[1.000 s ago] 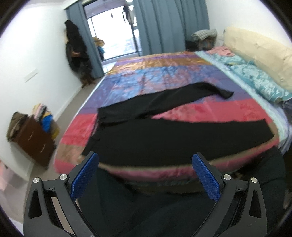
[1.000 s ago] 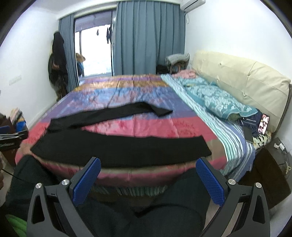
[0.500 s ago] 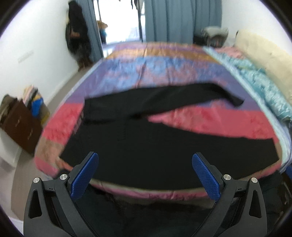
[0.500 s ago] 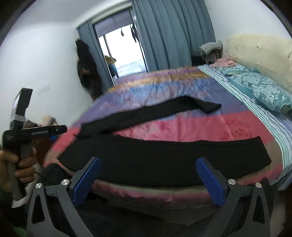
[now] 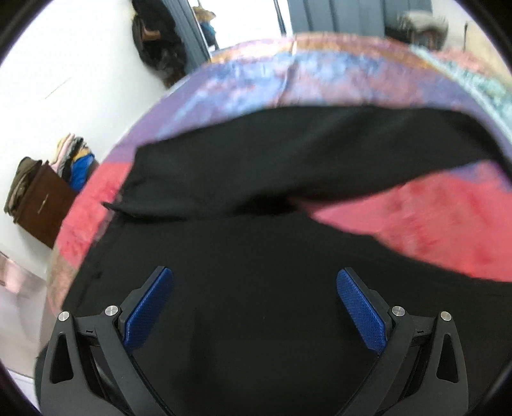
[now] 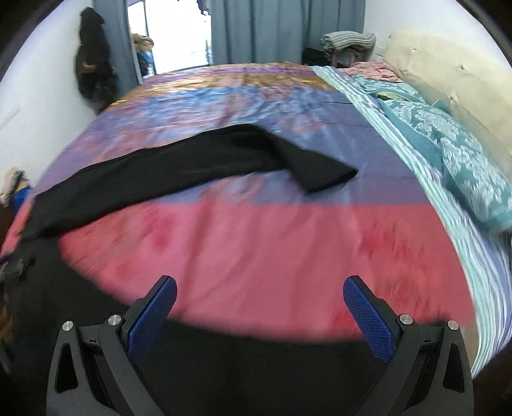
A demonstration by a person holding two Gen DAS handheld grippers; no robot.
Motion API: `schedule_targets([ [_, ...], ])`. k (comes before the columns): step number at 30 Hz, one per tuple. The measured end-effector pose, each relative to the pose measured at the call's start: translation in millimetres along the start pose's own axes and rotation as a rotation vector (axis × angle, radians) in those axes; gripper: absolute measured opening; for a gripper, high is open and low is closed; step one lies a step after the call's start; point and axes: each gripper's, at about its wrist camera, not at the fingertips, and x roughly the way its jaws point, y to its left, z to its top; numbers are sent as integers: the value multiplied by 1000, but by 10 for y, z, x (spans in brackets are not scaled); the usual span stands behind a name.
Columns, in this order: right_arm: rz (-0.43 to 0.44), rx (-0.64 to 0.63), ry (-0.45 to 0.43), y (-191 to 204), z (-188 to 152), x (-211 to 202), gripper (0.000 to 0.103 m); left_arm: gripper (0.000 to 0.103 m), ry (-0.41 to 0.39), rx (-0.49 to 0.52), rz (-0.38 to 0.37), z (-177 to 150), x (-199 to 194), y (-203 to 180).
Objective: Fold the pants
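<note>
the left gripper (image 5: pixel 255 300) is wide open and holds nothing; its blue pads (image 5: pixel 148 307) stand over the black pants (image 5: pixel 256 256), at the waist part, near the edge of the bed. the right gripper (image 6: pixel 259 308) is also wide open and empty, above the near leg of the pants (image 6: pixel 256 352), which lies along the near edge of the striped bedspread (image 6: pixel 256 249). farther on the bedspread the other leg goes away at an angle, and its end (image 6: pixel 323 172) is bent over on the purple stripe. beyond the pants, at the right side of the bed, lies a teal pillow (image 6: pixel 460 160) against a cream headboard (image 6: pixel 448 83). behind the bed hang grey curtains (image 6: pixel 281 28).
</note>
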Motion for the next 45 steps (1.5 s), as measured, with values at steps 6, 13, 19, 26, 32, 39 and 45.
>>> schedule_targets([
  [6, -158, -36, 72, -229, 818, 1144, 86, 103, -113, -89, -77, -310, 192, 72],
  [13, -316, -84, 164, -270, 1330, 1869, 13, 103, -127, -106, -100, -328, 213, 78],
  [19, -304, 50, -59, -680, 1438, 1089, 7, 103, -132, -111, -103, -269, 266, 86],
  [26, -277, -4, -180, -795, 504, -1, 8, 103, -133, -101, -88, -279, 249, 80],
  [32, -290, 142, 45, -1232, -501, 30, 46, 103, -136, -93, -72, -272, 249, 65],
  [39, 146, 295, -58, -992, -637, -398, 62, 103, -144, -85, -55, -286, 247, 41],
  [45, 406, 596, -27, -1092, -570, 283, 63, 103, -146, -83, -51, -281, 250, 40],
])
